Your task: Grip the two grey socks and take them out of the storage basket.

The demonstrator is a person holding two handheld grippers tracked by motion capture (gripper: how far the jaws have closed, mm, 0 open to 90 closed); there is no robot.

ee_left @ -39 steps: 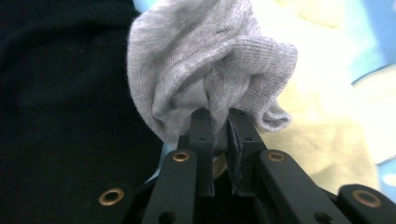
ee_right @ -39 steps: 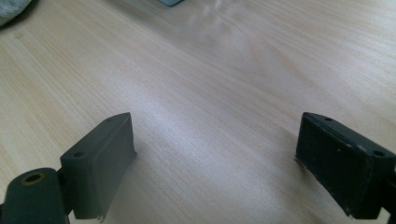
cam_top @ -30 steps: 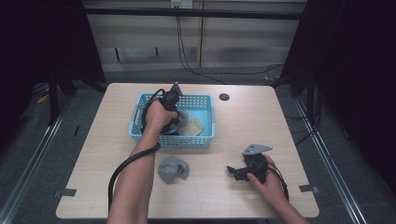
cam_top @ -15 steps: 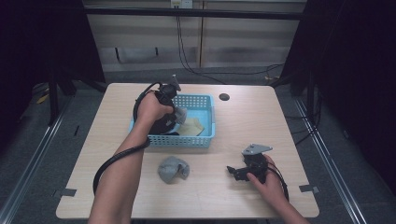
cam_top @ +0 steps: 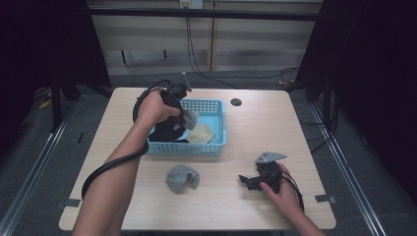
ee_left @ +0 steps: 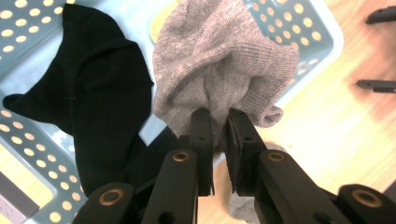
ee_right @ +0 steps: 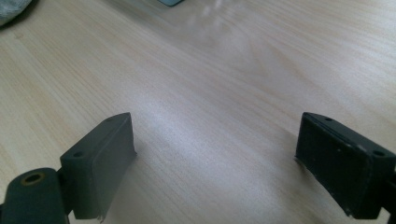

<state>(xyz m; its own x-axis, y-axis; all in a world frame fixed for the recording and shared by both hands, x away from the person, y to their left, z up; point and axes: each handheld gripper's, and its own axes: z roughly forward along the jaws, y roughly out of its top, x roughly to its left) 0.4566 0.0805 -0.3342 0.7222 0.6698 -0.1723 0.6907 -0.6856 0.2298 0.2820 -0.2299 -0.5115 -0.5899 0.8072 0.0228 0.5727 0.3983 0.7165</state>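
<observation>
My left gripper point(cam_top: 188, 119) hangs over the blue basket point(cam_top: 220, 129), shut on a grey sock point(ee_left: 224, 65) that dangles from its jaws point(cam_top: 191, 118). A black sock point(ee_left: 88, 93) lies in the basket beneath it, beside a yellowish cloth point(cam_top: 202, 132). A second grey sock point(cam_top: 182, 178) lies balled on the table in front of the basket. My right gripper point(cam_top: 244, 181) rests low on the table at the front right, open, with bare wood between its pads point(ee_right: 100, 158).
The basket stands at the table's middle back. A round cable hole point(cam_top: 236, 102) sits behind it on the right. Tape marks point(cam_top: 324, 198) lie near the front corners. Light wood stretches around the right gripper.
My left gripper has risen out of the basket with the grey sock in its jaws. The right gripper has stayed put.
</observation>
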